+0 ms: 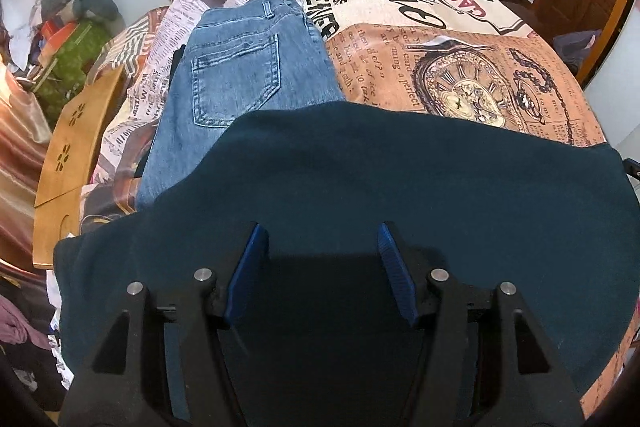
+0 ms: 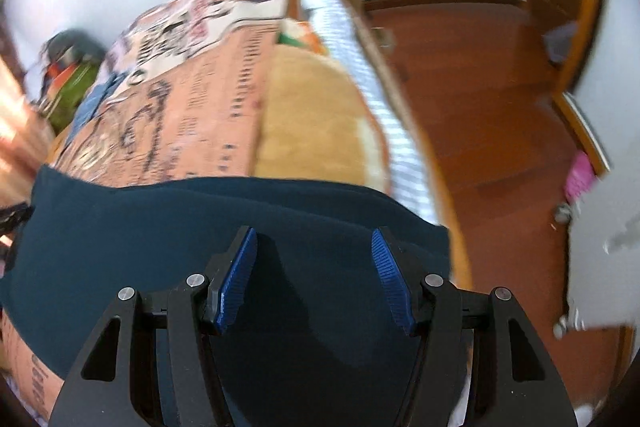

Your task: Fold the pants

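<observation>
Meanwhile, both tongs, left and right, gaped wide over dark pants on bed | step: regrasp | next: pinch an edge.

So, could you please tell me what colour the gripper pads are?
Blue, ribbed pads on black fingers; the left wrist view shows them sharpest.

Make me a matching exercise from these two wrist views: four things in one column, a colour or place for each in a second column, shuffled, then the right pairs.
Things
1. jeans
2. dark pants
3. floor
4. bedspread

Descriptions
A. reddish-brown wood, to the right of the bed
B. dark teal, spread under both open grippers
C. newspaper and pocket-watch print
D. light blue denim, back pocket up, lying beyond the dark fabric

Pairs: 1-D, 2-B, 3-A, 4-C
</observation>
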`<state>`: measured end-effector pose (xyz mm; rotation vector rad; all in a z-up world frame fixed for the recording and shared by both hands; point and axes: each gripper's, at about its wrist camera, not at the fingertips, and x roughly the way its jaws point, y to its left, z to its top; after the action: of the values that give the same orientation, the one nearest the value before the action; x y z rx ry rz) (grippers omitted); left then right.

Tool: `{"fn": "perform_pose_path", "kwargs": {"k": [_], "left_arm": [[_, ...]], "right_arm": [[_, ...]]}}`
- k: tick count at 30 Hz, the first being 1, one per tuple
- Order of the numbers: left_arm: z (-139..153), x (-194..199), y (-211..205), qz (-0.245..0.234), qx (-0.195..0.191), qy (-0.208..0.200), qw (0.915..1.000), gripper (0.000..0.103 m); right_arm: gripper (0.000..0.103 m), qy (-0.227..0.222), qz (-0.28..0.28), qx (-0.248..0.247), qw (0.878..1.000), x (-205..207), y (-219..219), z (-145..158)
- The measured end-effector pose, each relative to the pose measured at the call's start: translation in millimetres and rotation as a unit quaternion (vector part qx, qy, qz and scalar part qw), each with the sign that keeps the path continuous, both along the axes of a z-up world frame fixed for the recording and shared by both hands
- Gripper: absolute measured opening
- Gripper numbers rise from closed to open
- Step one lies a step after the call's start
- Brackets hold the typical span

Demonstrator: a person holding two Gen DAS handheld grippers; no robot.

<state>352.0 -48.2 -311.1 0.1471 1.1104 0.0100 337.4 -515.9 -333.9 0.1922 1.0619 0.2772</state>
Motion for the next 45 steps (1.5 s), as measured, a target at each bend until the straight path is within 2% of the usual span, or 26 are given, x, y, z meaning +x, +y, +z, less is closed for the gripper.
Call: {"fn": "perform_pose_path", "kwargs": {"k": [3, 5, 7, 9, 12, 14, 21, 24, 26, 30, 33, 35, 39, 42, 45], "left_arm": [[-1, 0, 0, 0.001, 0.001, -0.003, 1.0000, 0.061], [-1, 0, 0, 0.003, -0.002, -0.005, 1.0000, 0.061], [-1, -1, 2, 0.005, -0.005, -0.007, 1.0000, 0.061], [-1, -2, 1, 0.007, -0.006, -0.008, 0.9999, 0.061], [0, -3, 0, 0.008, -0.006, -0.008, 0.9999, 0.061], [2, -5, -1, 0.006, -0.009, -0.008, 0.9999, 0.061], [13, -14, -5, -0.005, -0.018, -0.016, 0.9997, 0.061], [19, -16, -7, -0.009, -0.019, -0.025, 0.9995, 0.061], [20, -16, -9, -0.014, -0.020, -0.027, 0.9993, 0.061], [22, -19, -15, -0.026, -0.019, -0.025, 0.9992, 0.061], [26, -23, -21, -0.041, -0.021, -0.026, 0.9986, 0.061], [32, -25, -27, -0.051, -0.022, -0.030, 0.9980, 0.061], [44, -29, -44, -0.073, -0.030, -0.042, 0.9960, 0.061], [49, -34, -62, -0.092, -0.044, -0.045, 0.9937, 0.061], [43, -37, -79, -0.107, -0.054, -0.036, 0.9921, 0.061]], "right_arm": [[0.056, 0.014, 0.032, -0.009, 0.999, 11, 11, -13], [0.056, 0.026, 0.032, 0.015, 0.999, 14, 7, -21], [0.051, 0.029, 0.029, 0.037, 0.998, 10, 0, -23], [0.037, 0.021, 0.025, 0.034, 0.999, 5, 0, -21], [0.021, -0.003, 0.022, 0.003, 1.000, -7, 9, -14], [0.014, -0.016, 0.018, -0.024, 0.999, -7, 19, -9], [0.010, -0.088, -0.022, -0.048, 0.995, -12, 11, 27], [0.010, -0.122, -0.018, -0.093, 0.988, -7, 21, 44], [0.011, -0.117, -0.016, -0.104, 0.987, 3, 26, 43], [0.013, -0.059, 0.001, -0.118, 0.991, 24, 35, 12], [0.022, -0.028, -0.003, -0.112, 0.993, 26, 33, 2], [0.026, -0.032, -0.012, -0.104, 0.994, 18, 25, 12], [0.043, -0.059, -0.039, -0.087, 0.994, -12, -1, 48], [0.046, -0.071, -0.057, -0.076, 0.993, -41, -18, 66], [0.052, -0.064, -0.069, -0.065, 0.993, -71, -31, 68]]}}
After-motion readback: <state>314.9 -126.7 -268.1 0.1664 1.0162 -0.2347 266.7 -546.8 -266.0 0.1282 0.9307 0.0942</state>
